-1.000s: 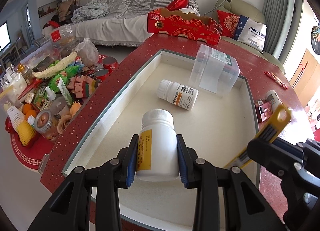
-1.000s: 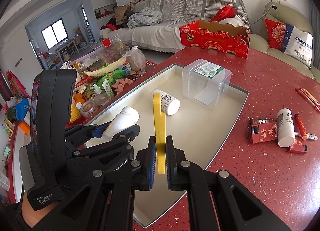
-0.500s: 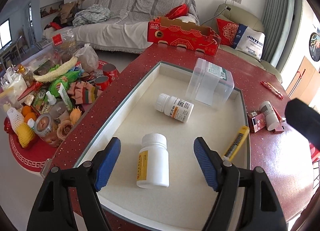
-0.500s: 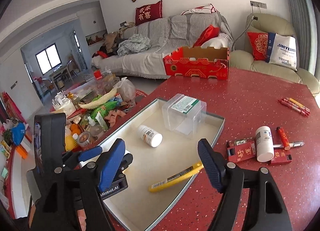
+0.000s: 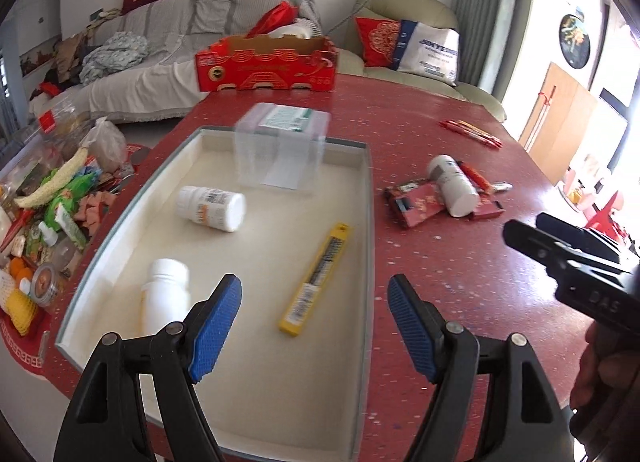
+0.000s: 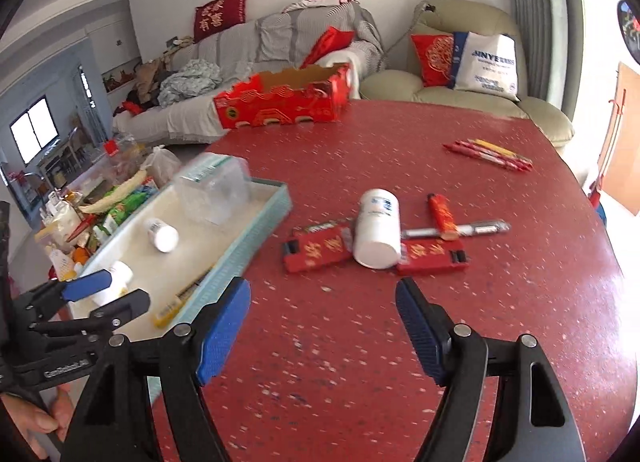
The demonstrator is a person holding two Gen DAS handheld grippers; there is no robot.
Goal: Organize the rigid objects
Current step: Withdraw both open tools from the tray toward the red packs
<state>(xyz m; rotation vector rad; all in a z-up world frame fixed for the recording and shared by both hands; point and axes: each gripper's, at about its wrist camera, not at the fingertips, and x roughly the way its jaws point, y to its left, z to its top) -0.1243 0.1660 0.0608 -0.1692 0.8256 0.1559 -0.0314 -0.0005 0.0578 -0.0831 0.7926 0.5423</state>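
Your left gripper: fingers spread, empty, over tray | your right gripper: fingers spread, empty | yellow cutter and two bottles lie in tray | third bottle right, on table.

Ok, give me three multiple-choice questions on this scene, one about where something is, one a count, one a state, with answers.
1. Where does the yellow utility knife lie?
A. inside the tray
B. on the red table
C. in the red cardboard box

2. How many white bottles are in the tray?
A. one
B. two
C. four

3. How is the left gripper?
A. shut on a bottle
B. shut on the knife
C. open, holding nothing

Answers:
1 A, the knife rests on the tray's cream floor near its right wall.
2 B, one bottle on its side and one plain bottle; the third bottle lies outside on the table.
3 C, its blue fingers stand wide apart with nothing between them.
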